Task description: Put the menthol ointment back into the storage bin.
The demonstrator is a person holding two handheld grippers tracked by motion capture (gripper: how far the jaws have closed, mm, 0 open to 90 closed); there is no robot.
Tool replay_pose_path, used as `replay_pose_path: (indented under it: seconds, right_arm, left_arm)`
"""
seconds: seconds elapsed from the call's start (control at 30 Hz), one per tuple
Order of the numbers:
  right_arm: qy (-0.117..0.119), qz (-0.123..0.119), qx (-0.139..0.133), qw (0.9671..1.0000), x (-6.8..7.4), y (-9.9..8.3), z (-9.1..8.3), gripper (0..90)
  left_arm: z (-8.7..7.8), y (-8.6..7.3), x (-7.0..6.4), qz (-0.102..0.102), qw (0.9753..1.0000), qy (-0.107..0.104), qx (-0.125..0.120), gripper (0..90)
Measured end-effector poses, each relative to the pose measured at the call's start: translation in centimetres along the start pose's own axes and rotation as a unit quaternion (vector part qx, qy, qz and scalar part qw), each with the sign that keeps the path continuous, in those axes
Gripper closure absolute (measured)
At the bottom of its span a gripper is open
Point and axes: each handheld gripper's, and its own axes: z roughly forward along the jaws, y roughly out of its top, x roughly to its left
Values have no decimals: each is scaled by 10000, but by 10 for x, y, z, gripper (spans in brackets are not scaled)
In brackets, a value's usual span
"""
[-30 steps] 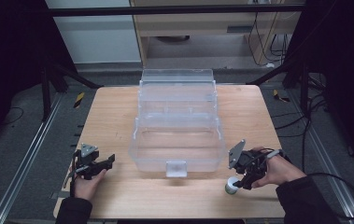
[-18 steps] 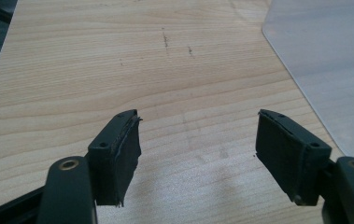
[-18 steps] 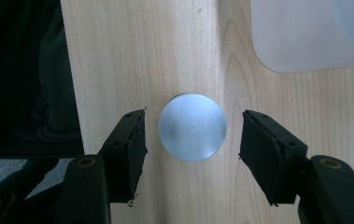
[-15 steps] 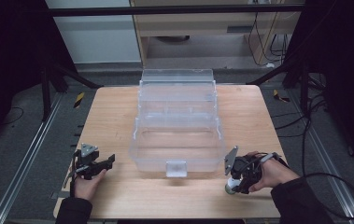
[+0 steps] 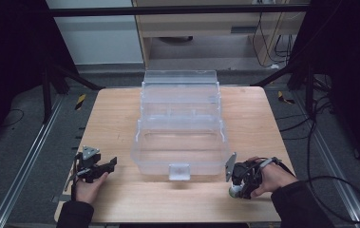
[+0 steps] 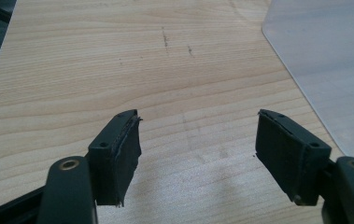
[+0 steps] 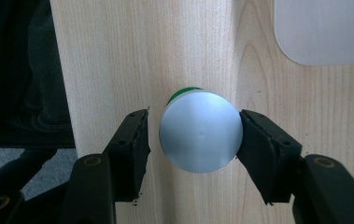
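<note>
The right tongs (image 5: 237, 186) have come down over the silver-capped can (image 7: 201, 131), jaws straddling it.

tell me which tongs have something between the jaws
The right tongs: their jaws stand either side of a silver can with a green base, one jaw touching it. The left tongs gape over bare table.
</note>
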Motion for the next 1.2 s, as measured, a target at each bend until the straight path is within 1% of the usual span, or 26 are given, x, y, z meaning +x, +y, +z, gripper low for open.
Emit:
replay_pose_path:
  seconds: [0.07,0.17,0.27,0.4,0.77,0.9,0.97,1.0,1.03,1.2]
  right_arm:
    - [5,27,48,10000,0,0,3,447]
    - [5,11,48,10000,-1,0,4,453]
    - [10,45,77,10000,-2,0,6,472]
    - [1,43,56,10000,-3,0,7,495]
    - [36,180,58,9998,-4,0,7,502]
    - [27,257,-15,9997,-5,-2,1,502]
    - [24,252,-15,9997,-5,-2,-2,502]
    - [-19,279,-54,9996,-5,-2,-7,503]
    - [-19,279,-54,9996,-5,-2,-7,503]
    - [-85,342,-145,9993,-7,-3,-22,503]
  left_arm:
    - [0,0,0,-2,10000,0,-2,304]
    - [0,0,0,0,10000,0,-4,304]
    - [0,0,0,-1,10000,3,-2,304]
    - [0,0,0,-4,10000,4,-1,305]
    - [0,0,0,-12,10000,9,20,305]
    - [1,0,0,-18,10000,5,45,305]
    - [1,0,0,-9,10000,7,42,305]
    - [1,0,0,-8,10000,8,41,305]
    - [1,0,0,4,10000,7,46,305]
    - [1,0,0,-11,10000,3,46,305]
